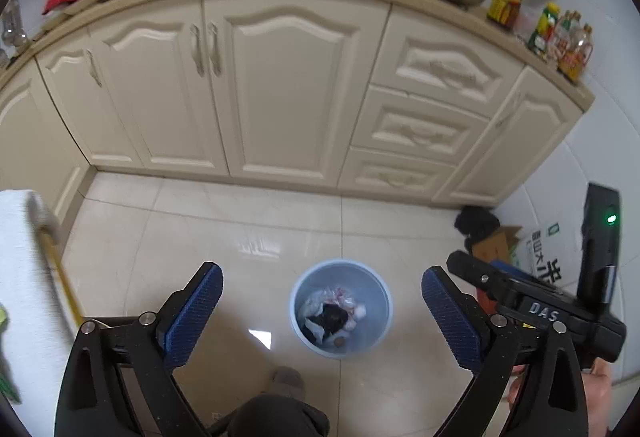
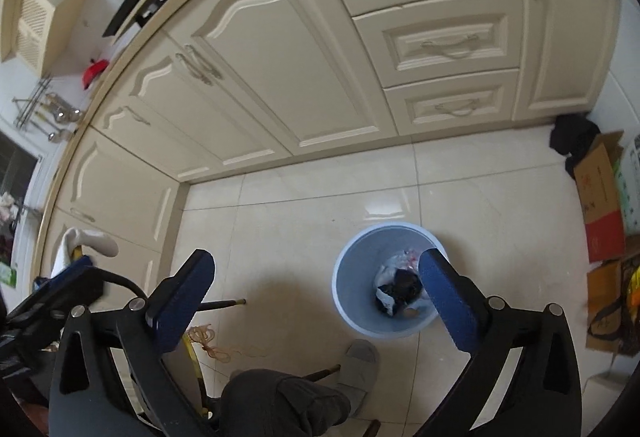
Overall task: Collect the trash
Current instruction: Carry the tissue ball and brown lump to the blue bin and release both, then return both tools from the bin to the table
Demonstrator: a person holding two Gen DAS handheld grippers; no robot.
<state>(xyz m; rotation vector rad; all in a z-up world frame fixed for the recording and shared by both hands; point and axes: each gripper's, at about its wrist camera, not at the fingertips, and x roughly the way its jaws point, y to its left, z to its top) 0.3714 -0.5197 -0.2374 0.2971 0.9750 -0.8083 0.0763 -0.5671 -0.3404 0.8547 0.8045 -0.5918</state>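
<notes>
Left wrist view: left gripper (image 1: 322,311) spread wide, empty, above blue trash bin (image 1: 376,333) holding crumpled trash (image 1: 352,307); right gripper (image 2: 316,285) likewise spread, empty.

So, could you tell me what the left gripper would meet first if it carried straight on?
Probably the blue bin: the open, empty left gripper points down at it, though depth is unclear.

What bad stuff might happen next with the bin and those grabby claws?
Both grippers, left and right, are open and hold nothing, above the blue trash bin.

1. The bin stands free on glossy floor tiles, so a bump from a finger could tip or slide it.

2. A slippered foot is right beside the bin and might kick it.

3. Loose string lies on the floor near that foot and could be stepped on or missed.
</notes>
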